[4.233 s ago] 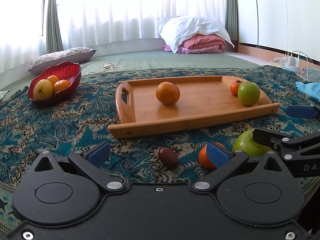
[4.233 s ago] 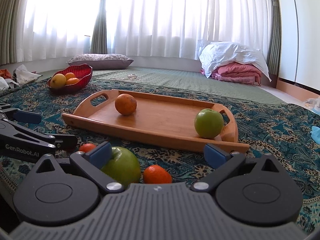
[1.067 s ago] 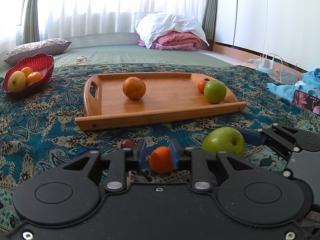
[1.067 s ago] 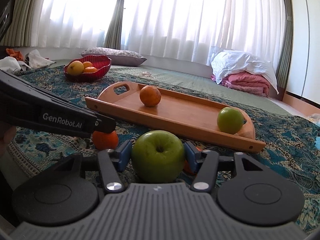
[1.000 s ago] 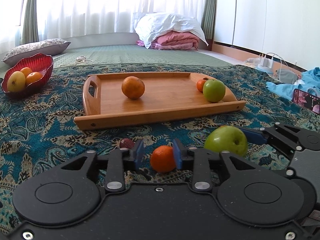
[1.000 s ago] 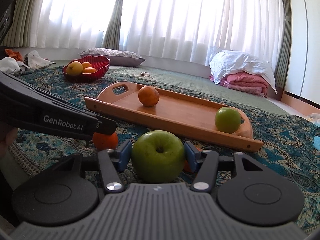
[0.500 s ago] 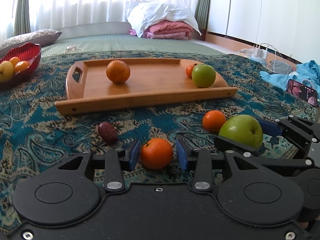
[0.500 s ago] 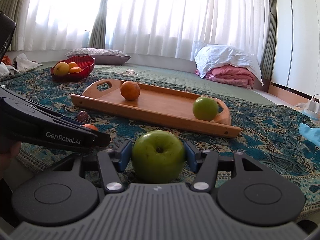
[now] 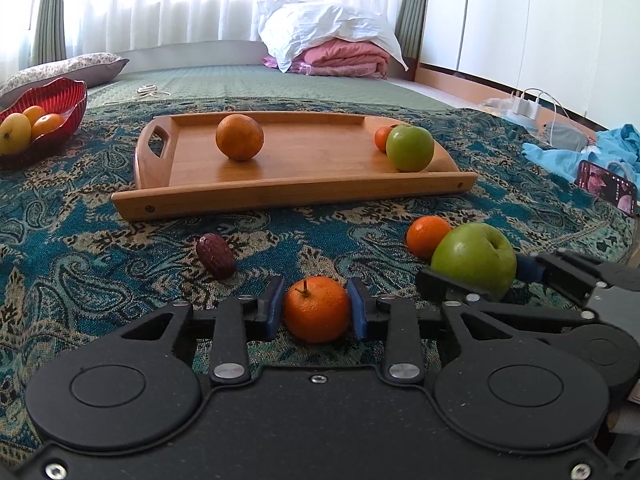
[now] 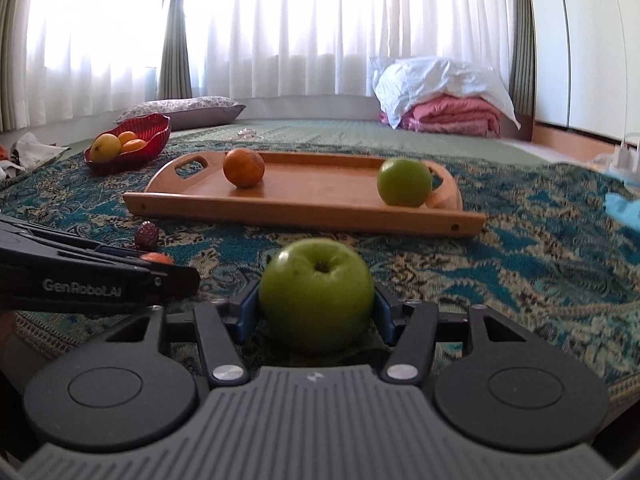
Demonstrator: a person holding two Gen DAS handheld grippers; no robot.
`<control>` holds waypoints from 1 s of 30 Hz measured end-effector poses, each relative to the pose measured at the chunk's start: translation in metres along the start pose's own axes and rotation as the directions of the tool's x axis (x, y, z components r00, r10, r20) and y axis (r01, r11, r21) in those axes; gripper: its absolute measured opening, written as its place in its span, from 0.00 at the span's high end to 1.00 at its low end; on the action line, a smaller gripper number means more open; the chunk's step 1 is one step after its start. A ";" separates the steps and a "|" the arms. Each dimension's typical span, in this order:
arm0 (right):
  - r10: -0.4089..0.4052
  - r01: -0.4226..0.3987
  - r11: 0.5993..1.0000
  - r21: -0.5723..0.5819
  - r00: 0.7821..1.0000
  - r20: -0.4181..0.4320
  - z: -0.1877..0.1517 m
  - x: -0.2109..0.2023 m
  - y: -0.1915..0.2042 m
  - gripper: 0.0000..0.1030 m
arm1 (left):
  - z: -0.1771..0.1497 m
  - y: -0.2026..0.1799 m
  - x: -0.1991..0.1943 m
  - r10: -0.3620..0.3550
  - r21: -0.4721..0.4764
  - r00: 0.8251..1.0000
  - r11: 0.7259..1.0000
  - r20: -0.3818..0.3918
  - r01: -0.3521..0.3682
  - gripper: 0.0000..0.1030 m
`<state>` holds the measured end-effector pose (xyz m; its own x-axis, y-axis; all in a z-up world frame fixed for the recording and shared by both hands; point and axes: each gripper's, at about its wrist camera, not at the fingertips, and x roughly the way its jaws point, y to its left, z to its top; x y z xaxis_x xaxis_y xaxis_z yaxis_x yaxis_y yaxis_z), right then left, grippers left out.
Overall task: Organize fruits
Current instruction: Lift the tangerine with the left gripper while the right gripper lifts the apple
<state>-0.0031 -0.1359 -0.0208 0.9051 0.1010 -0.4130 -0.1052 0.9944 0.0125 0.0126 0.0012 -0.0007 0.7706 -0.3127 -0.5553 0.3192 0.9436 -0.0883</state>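
Note:
My left gripper [image 9: 316, 307] is shut on a small tangerine [image 9: 317, 309] and holds it above the patterned cloth. My right gripper [image 10: 316, 308] is shut on a big green apple [image 10: 316, 295]; that apple also shows in the left wrist view [image 9: 474, 259]. The wooden tray [image 9: 280, 194] ahead holds an orange [image 9: 239, 137], a green apple [image 9: 409, 148] and a small tangerine [image 9: 382, 138]. A second tangerine [image 9: 426, 236] and a dark red date [image 9: 215, 255] lie on the cloth before the tray.
A red bowl [image 9: 60, 98] with several fruits stands at the far left. A phone [image 9: 606, 187] and blue cloth [image 9: 580, 152] lie at the right. Folded bedding [image 9: 332, 46] and a pillow [image 9: 64, 68] sit beyond the cloth.
Both grippers closed on their fruits, the left on the tangerine, the right on the big apple, then lifted and drew back from the tray. The second tangerine is now uncovered.

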 end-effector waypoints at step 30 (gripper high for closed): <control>-0.024 0.023 1.000 0.016 0.999 0.032 -0.004 0.001 0.000 0.42 | 0.001 -0.007 -0.005 0.055 0.032 0.997 0.998 0.058 -0.057 0.70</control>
<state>-0.0039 -0.1360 -0.0250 0.9200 0.0785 -0.3839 -0.0776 0.9968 0.0178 0.0073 -0.0042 0.0039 0.8175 -0.2662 -0.5107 0.2925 0.9558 -0.0300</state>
